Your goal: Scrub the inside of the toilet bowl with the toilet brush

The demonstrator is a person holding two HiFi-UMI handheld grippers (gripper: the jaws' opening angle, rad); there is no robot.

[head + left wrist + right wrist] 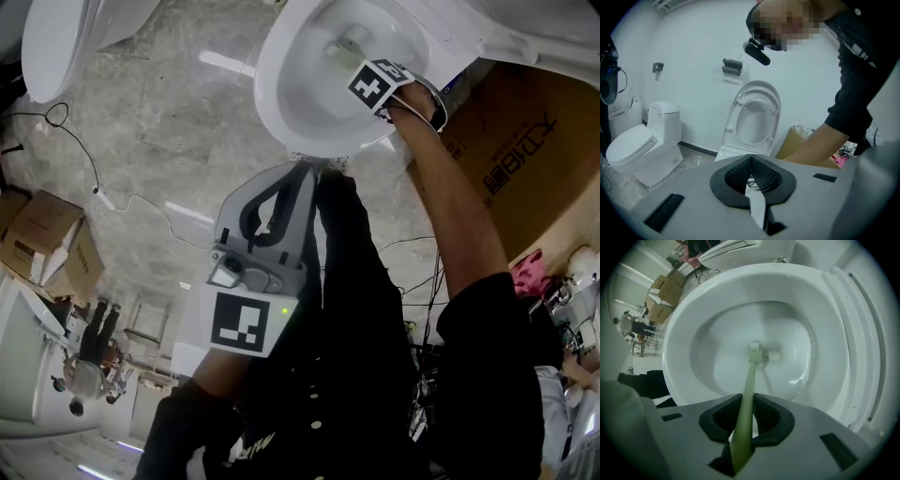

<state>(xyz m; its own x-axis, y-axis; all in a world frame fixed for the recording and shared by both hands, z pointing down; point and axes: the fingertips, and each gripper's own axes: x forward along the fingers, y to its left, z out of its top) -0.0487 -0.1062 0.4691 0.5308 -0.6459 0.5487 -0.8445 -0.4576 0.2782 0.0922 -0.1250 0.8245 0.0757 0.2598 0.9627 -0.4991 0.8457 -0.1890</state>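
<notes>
The right gripper (746,399) has its jaws clamped on the pale green handle of the toilet brush (749,376). The brush's small white head sits deep in the toilet bowl (686,329) ahead, near the outlet. The left gripper (751,158) is closed on nothing, just outside the bowl's near rim. Beneath is a grey marbled floor (159,122). A cardboard box (516,150) stands right of the glossy white bowl.

head view: dim and contrasty, with the white toilet bowl (281,94) near blown out and the lower frame sunk in shadow. bright glare streaks on the glossy floor (169,122). both gripper views – heavy fisheye bend, black vignetted corners. left one evenly lit, soft light off the white wall (693,42). right one has a greenish cast; brush handle (744,408) blurs close to the lens.
</notes>
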